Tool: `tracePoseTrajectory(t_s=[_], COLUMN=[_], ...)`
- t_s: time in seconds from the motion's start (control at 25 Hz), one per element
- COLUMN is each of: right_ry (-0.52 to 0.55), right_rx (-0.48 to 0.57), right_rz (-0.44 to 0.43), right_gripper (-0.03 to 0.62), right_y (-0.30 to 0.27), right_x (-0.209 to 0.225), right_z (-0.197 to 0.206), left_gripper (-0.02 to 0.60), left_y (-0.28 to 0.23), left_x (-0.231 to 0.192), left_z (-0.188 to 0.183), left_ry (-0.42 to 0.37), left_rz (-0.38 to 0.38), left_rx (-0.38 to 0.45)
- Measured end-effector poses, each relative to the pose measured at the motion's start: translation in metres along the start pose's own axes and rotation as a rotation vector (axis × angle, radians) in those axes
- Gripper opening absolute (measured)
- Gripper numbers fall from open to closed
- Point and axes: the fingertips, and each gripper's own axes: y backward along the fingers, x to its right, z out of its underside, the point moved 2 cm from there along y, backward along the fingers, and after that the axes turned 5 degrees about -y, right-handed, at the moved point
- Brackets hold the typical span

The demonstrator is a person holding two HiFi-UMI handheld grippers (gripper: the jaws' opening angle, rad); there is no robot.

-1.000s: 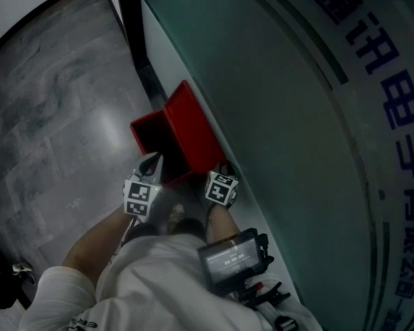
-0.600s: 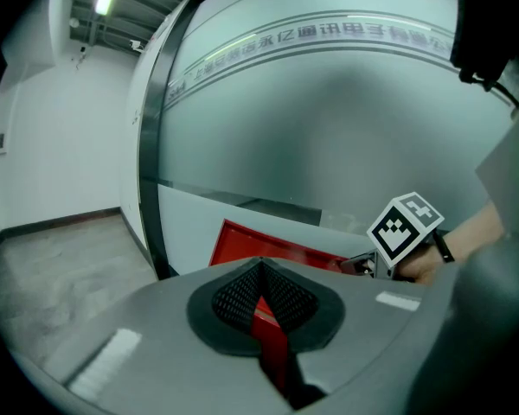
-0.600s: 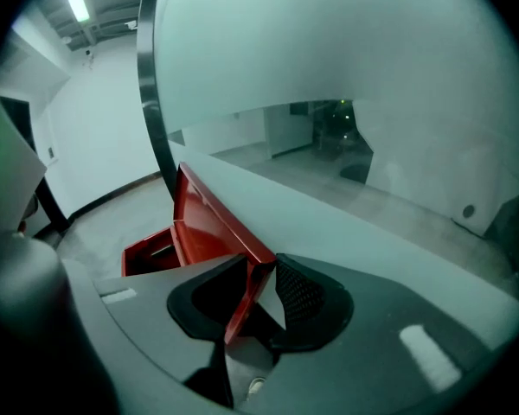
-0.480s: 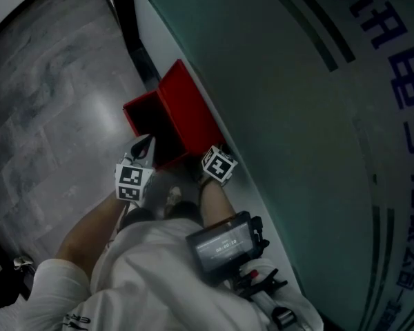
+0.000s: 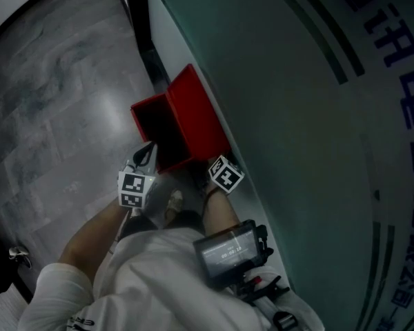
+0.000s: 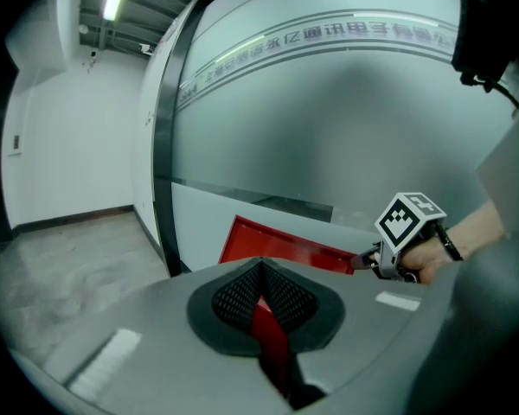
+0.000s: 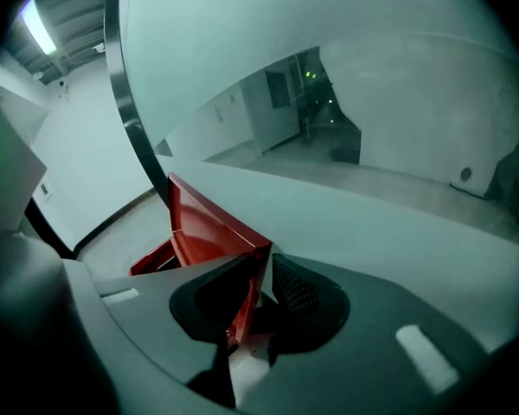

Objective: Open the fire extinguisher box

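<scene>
Red box (image 5: 195,119), grey floor (image 5: 48,116)

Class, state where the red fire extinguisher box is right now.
Head view, centre: the red fire extinguisher box stands on the grey floor, its raised lid beside the frosted glass wall on its right.

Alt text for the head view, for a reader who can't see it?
Seen from above, a red fire extinguisher box stands on a grey floor against a frosted glass wall, its lid raised beside the glass. The person's left gripper holds the box's near edge; the right gripper has its jaws closing around the lid's near corner.
</scene>
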Motion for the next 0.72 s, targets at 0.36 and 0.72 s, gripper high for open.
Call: tracePoseTrajectory(t_s=[0.36,0.72], right_ry=[0.100,0.348], right_rx=[0.042,0.226], right_rz=[-0.096,-0.372], right_gripper=[0.037,0.014], right_y=[0.032,0.133], right_x=[-0.009,-0.100], right_z=[0.012,0.035], left_gripper=[0.000,-0.002], left_y=[0.025,0.093], left_x=[-0.008,-0.025], left_z=[0.007,0.013], left_ry=[0.001,0.039], left_rz=[-0.051,-0.067], left_rx=[0.041,0.148])
